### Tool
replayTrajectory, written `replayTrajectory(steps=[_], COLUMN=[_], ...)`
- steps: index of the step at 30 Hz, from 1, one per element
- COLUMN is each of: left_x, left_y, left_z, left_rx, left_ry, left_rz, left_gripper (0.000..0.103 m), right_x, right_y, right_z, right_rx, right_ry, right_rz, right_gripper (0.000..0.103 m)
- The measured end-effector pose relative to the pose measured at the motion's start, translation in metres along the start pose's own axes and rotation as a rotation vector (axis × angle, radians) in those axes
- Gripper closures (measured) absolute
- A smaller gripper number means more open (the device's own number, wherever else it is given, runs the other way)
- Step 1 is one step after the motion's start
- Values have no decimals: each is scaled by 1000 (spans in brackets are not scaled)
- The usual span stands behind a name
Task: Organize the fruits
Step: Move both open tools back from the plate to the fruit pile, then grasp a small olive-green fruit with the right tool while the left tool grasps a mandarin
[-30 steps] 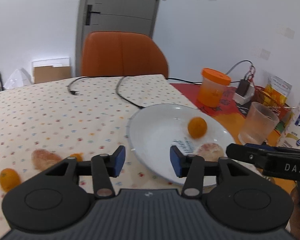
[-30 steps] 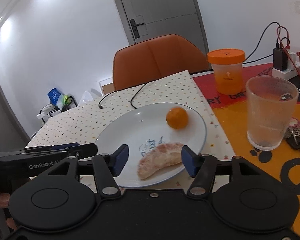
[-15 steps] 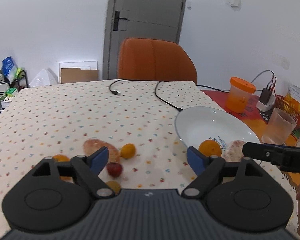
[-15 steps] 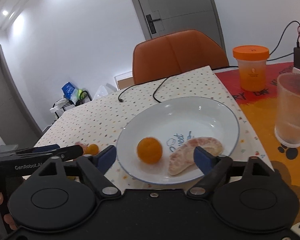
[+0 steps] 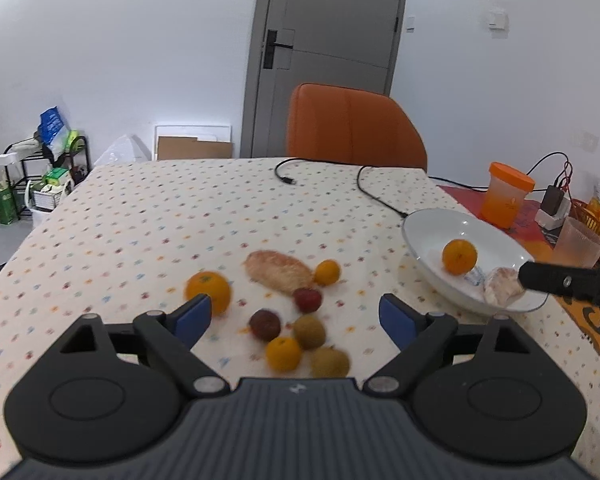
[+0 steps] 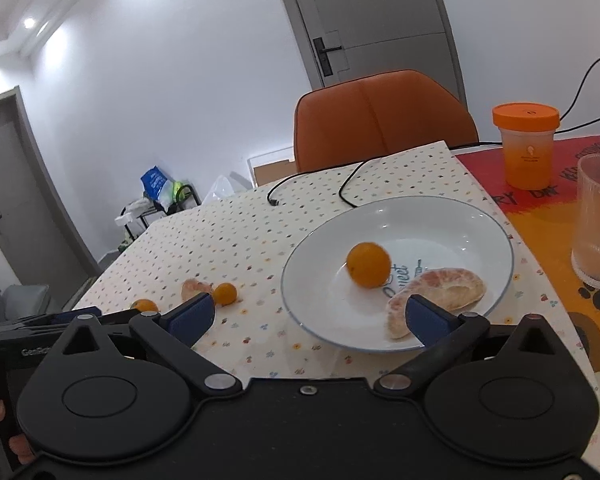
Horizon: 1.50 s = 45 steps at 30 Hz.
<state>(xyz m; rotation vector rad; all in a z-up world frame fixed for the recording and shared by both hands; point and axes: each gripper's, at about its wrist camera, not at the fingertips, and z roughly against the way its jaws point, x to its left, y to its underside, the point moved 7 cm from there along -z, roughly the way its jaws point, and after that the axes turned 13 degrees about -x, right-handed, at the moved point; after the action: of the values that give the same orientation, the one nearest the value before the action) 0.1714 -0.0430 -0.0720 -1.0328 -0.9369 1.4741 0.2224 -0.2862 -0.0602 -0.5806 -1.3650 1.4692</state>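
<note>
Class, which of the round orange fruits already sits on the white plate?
The orange fruit beside the peeled segment on the plate; the other orange ones lie on the dotted cloth.

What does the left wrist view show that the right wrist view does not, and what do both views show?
Only the left wrist view shows the two dark red fruits and two greenish-brown fruits on the dotted tablecloth.

Only the right wrist view shows the second door at the left.

Both show the white plate with a small orange and a peeled citrus piece, the orange-lidded cup and the orange chair.
</note>
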Motion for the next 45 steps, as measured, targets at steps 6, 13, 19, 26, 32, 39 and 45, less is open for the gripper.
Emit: replayTrajectory(steps=[6,13,19,26,32,39,45], left_x=[17,25,32,41,43,45,52], left_y=[8,6,9,15,23,26,33], left_z=[13,27,33,30,23,14,4], left_rx=[7,-14,-24,-6,22,32,47], left_ry=[-12,-8,-5,5,23,59,89], left_rz=[18,25,24,31,37,61,89], left_gripper=[14,14,14,26,41,52,58], right_x=[14,37,51,69,80,98,109], right_y=[3,10,16,29,46,57,66], right_z=[4,3,2,-7,-24,-39,-52], right_rx=[-9,11,23,72,147,201,241], right_ry=[-23,-80,-96,-99,-153,-200,-217], right_rz=[12,45,67,141,106,119,131], right_gripper=[0,0,0,1,29,51,54])
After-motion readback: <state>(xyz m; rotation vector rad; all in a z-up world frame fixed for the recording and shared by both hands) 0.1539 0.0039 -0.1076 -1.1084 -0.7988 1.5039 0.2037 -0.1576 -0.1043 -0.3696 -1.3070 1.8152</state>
